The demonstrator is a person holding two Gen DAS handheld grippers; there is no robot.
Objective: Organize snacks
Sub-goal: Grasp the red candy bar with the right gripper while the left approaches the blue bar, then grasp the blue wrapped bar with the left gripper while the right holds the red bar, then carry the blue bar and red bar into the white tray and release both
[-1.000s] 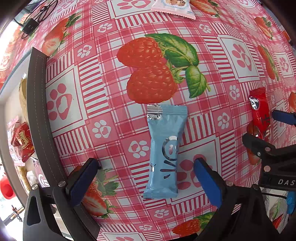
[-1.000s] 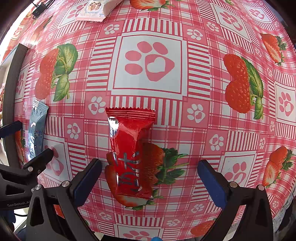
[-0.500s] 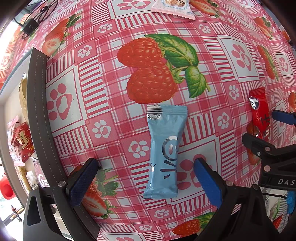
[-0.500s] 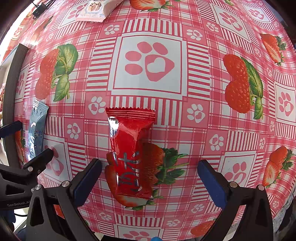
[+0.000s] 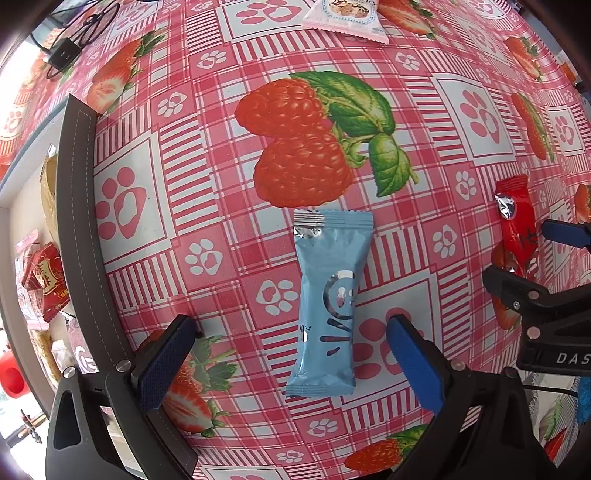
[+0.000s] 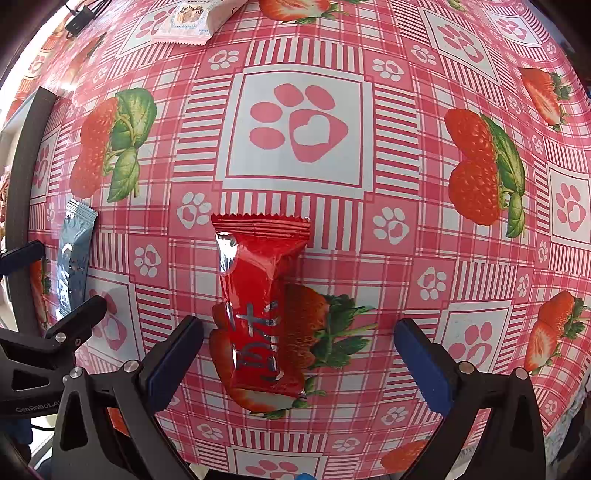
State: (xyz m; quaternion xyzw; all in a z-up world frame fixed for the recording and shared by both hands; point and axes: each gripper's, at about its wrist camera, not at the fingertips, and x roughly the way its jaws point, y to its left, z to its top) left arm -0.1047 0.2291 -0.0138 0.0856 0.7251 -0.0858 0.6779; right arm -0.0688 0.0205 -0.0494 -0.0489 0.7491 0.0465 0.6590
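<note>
At the far left of the left wrist view, a dark grey stitched-edge bin point(image 5: 79, 206) is holding red and yellow wrapped snacks point(image 5: 46, 280); the right wrist view is showing only a sliver of that bin's rim point(image 6: 22, 177). Next, the left claw point(image 5: 291, 358) is hovering with its blue-padded fingers wide apart, straddling the lower end of a light blue foil snack packet point(image 5: 328, 299) that is lying flat on the counter covered in a pink checked strawberry-and-paw-print cloth point(image 5: 221, 155). In the right wrist view this blue packet point(image 6: 75, 258) is appearing only at the left margin. Further right, the right claw point(image 6: 299, 354) is likewise standing spread open around the near end of a red foil snack packet point(image 6: 258, 306), gripping nothing; the left view is catching that red packet point(image 5: 515, 225) partly hidden. A pale pink snack pouch point(image 5: 347, 16) is lying at the counter's far side, also visible in the right view point(image 6: 188, 20).
</note>
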